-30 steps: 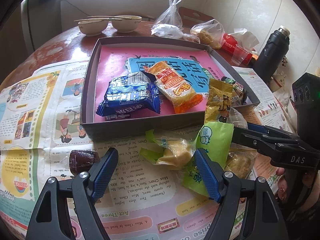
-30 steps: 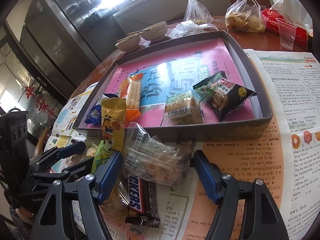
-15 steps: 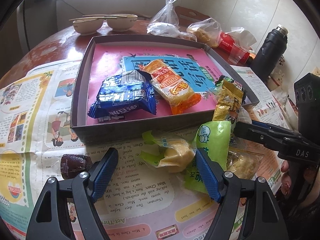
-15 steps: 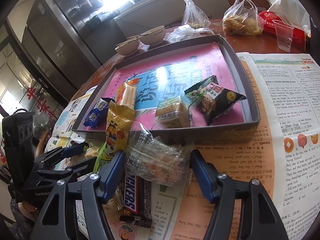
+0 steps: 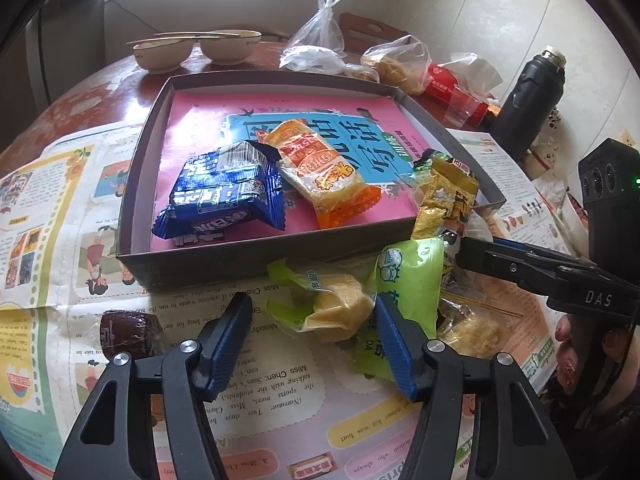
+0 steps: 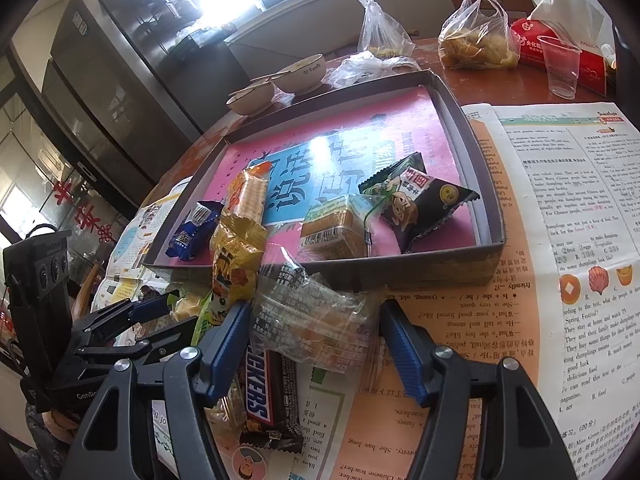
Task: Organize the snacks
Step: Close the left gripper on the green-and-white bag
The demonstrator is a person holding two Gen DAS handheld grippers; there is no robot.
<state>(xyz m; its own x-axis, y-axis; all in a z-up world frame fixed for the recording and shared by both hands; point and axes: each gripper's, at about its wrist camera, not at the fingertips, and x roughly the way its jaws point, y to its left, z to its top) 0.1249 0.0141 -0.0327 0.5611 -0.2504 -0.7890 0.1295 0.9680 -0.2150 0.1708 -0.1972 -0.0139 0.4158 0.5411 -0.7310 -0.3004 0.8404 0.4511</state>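
Observation:
A grey box with a pink lining (image 5: 224,268) (image 6: 400,272) holds a blue packet (image 5: 220,196), an orange packet (image 5: 320,168), a tan cracker block (image 6: 336,228) and a black packet (image 6: 420,204). In front of it lies a loose pile. My left gripper (image 5: 312,300) (image 6: 176,312) is closing around a green-wrapped yellow pastry (image 5: 340,308); only its right pad touches. My right gripper (image 6: 313,307) (image 5: 466,250) is shut on a clear cracker packet (image 6: 312,320), which rests on a Snickers bar (image 6: 264,392). A gold packet (image 5: 444,196) (image 6: 236,248) leans on the box's front wall.
Newspaper (image 5: 60,208) covers the round table. A brown candy (image 5: 124,332) lies left of my left gripper, a green packet (image 5: 408,280) right of it. Behind the box stand two bowls (image 5: 192,48), plastic bags (image 6: 472,40), a plastic cup (image 6: 560,68) and a black flask (image 5: 528,100).
My left gripper's jaws have narrowed around the green-wrapped pastry. My right gripper's jaws drew in onto the clear packet and have held there since. Neither hand has shifted much.

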